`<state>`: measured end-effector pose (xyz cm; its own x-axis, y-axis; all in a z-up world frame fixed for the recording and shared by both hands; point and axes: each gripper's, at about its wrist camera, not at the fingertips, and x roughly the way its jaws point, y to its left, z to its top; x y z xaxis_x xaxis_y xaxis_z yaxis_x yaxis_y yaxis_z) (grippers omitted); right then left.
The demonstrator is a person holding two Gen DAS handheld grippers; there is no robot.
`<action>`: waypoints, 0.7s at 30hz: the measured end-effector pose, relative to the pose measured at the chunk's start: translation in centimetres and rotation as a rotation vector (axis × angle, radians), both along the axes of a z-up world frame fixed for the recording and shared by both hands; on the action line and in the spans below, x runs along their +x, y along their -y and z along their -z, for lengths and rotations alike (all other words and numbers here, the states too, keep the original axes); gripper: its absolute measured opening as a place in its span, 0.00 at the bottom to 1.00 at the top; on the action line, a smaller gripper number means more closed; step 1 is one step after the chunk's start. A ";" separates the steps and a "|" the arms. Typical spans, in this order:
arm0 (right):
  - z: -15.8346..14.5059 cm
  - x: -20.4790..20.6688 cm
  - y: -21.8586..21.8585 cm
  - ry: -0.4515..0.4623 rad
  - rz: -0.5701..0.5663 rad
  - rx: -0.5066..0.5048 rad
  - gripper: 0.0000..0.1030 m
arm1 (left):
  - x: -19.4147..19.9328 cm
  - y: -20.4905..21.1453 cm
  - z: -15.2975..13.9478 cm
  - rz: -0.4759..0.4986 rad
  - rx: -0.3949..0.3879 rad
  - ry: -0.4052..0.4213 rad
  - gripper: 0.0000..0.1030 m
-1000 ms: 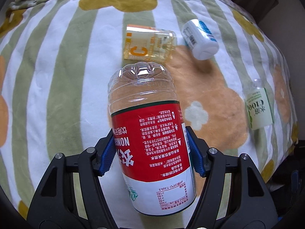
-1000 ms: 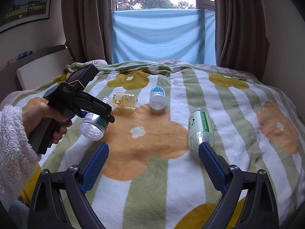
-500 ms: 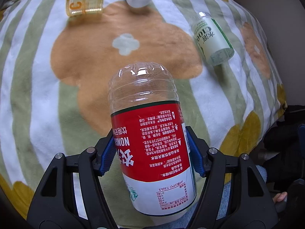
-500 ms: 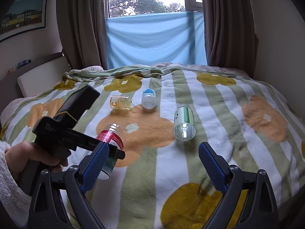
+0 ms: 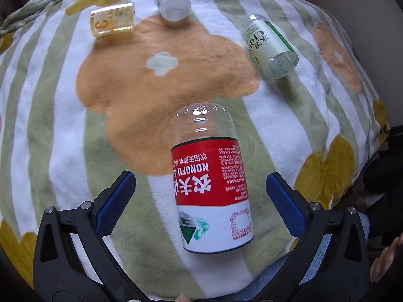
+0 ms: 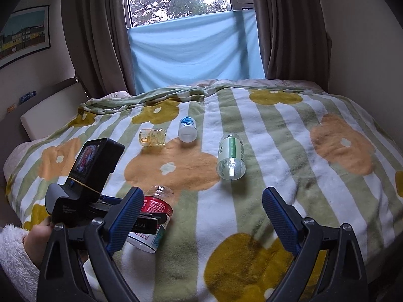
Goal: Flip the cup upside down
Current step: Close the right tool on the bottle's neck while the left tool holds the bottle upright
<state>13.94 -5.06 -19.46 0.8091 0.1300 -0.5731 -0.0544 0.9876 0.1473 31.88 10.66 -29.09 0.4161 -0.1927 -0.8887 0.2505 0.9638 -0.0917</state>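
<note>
Two blue-padded left tongs [image 5: 200,196] stand wide apart, and the red-labelled cup [image 5: 211,188] sits between them, touching neither pad, tilted, its open white end nearest on the striped bed [image 5: 63,138]. The right tongs [image 6: 200,216] are likewise apart, empty, with that cup [image 6: 155,216] behind their left pad. Beyond the cup lie a green-labelled bottle [image 5: 270,47], a yellow bottle [image 5: 113,22] and a white bottle [image 5: 172,0].

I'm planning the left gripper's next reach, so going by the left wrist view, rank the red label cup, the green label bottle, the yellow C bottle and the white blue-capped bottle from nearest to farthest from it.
1. Red label cup: between the open left gripper fingers.
2. Green label bottle: far right.
3. Yellow C bottle, far left, and white blue-capped bottle, top centre: too close to call.
</note>
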 end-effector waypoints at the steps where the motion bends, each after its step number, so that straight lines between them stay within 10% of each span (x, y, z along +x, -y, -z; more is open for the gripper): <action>1: -0.2 0.4 0.1 -0.009 -0.014 0.017 0.92 | -0.6 -0.5 -0.4 -0.006 -0.004 0.007 1.00; 10: 3.7 8.7 -2.9 -0.462 -0.282 0.220 0.91 | -5.9 -5.9 -2.3 -0.106 -0.079 0.042 1.00; 21: 11.6 15.9 -9.0 -0.866 -0.295 0.251 0.90 | -8.4 -9.6 -1.7 -0.177 -0.163 0.045 1.00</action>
